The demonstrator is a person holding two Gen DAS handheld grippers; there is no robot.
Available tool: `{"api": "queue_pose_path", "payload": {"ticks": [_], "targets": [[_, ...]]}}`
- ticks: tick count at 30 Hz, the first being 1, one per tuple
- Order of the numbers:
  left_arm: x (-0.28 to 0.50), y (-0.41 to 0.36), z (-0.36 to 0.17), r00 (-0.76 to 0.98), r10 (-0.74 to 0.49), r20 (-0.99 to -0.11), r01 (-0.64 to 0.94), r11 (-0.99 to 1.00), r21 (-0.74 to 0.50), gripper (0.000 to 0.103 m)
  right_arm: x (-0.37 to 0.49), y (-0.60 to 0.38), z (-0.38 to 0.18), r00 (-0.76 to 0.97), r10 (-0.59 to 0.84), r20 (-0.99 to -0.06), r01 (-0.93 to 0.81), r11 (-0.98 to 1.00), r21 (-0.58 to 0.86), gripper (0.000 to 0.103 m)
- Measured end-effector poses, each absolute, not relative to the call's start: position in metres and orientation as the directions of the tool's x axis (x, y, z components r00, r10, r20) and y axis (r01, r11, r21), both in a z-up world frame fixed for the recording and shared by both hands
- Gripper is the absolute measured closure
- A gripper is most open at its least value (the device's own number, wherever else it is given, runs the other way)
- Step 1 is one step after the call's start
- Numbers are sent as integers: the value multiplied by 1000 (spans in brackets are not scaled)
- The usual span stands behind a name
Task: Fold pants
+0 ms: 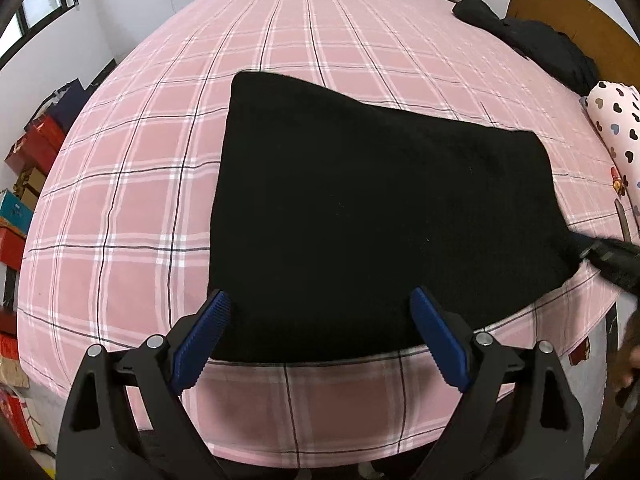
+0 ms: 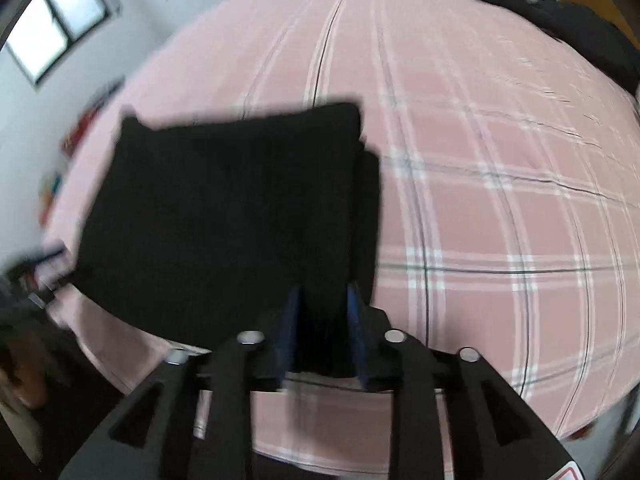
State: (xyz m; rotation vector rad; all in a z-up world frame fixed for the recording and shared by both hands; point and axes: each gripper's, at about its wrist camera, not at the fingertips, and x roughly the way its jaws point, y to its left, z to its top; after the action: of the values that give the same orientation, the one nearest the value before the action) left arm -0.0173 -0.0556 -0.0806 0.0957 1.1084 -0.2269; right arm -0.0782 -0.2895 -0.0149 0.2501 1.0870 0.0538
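The black pants [image 1: 380,216] lie folded into a thick rectangle on the pink plaid bed [image 1: 140,200], near its front edge. My left gripper [image 1: 320,304] is open and empty, its blue pads just above the pants' near edge. My right gripper [image 2: 324,300] is shut on the near right corner of the pants [image 2: 224,216], with black cloth between its blue pads. It shows in the left wrist view [image 1: 612,260] at the pants' right edge. The right wrist view is blurred.
A heap of other black clothes [image 1: 532,40] lies at the far right of the bed by the wooden headboard [image 1: 568,8]. A heart-print pillow [image 1: 616,124] lies at the right. Stacked boxes [image 1: 28,168] stand on the floor to the left.
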Motion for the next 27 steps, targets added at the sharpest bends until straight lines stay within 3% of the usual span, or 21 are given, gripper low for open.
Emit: {"api": "queue_pose_path", "payload": {"ticks": [4,7,11,14,17,19,20,23,27], "targets": [[-13,-54,-83,425,-109,-899,221,975,-14,14,-58,-274,14,550,205,-810,12,968,253,62],[-11,-55,-84,428,-98,-899,212,977,-6,14,-17,-243,8,533,237,-812,-52,967,248,71],[-7,-58,-90,423,-73,-903,212,977,20,13,28,-253,-40,456,74,-887,57,992,113,78],[-4,-59,-96,420,-70,-905,220,975,26,13,28,-279,-33,478,83,-875,181,965,191,75],[-3,-58,-100,424,-70,-903,221,975,28,10,7,-246,-7,530,205,-823,45,962,269,73],[-3,-58,-100,427,-70,-901,219,975,28,10,7,-231,-20,485,221,-846,-12,969,246,77],[-2,-58,-101,428,-71,-901,218,976,26,10,13,-232,-39,443,161,-882,15,982,187,80],[-5,-58,-97,425,-77,-902,219,976,20,10,12,-255,-40,468,165,-868,118,962,247,87],[-7,-56,-93,432,-76,-899,221,975,24,10,-17,-259,-4,547,195,-814,122,943,308,79]]}}
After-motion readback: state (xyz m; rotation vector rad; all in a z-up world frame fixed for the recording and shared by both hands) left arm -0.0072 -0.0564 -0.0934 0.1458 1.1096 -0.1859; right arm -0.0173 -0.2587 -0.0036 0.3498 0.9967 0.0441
